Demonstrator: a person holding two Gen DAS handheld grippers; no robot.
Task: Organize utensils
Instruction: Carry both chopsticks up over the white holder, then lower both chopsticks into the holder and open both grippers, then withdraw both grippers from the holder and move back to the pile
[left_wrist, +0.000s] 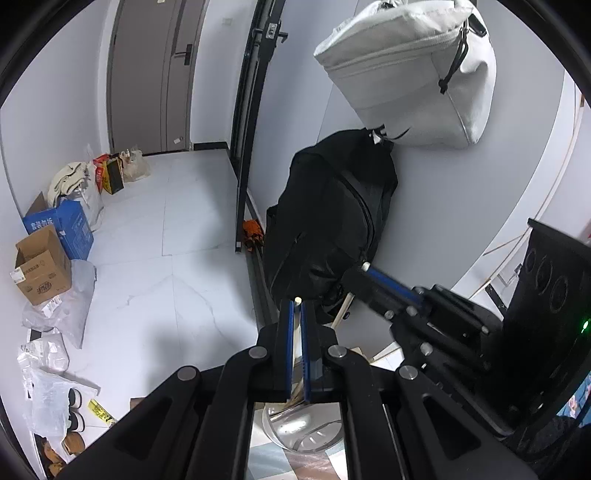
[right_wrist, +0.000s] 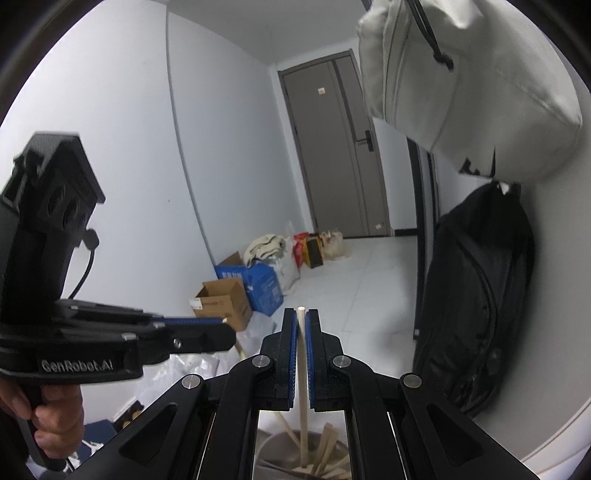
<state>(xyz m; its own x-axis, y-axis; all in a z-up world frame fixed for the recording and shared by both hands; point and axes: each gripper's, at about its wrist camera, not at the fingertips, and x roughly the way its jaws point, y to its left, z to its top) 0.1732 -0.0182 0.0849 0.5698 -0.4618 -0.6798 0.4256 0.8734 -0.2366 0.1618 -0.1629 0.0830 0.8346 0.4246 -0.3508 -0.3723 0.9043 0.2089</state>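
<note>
Currently the right gripper (right_wrist: 301, 332) is clamped on a pale wooden stick (right_wrist: 303, 387) that stands upright between its blue pads (right_wrist: 292, 350), its lower end down in a round holder (right_wrist: 269, 446) where other wooden utensils (right_wrist: 325, 448) lean. The left gripper (left_wrist: 297, 332) likewise pinches a thin pale stick (left_wrist: 297, 301) above a shiny metal cup (left_wrist: 295, 428). A black bag (left_wrist: 332, 214) leans against the wall under a white bag (left_wrist: 410, 70). Cardboard boxes (right_wrist: 221, 302) sit on the floor.
</note>
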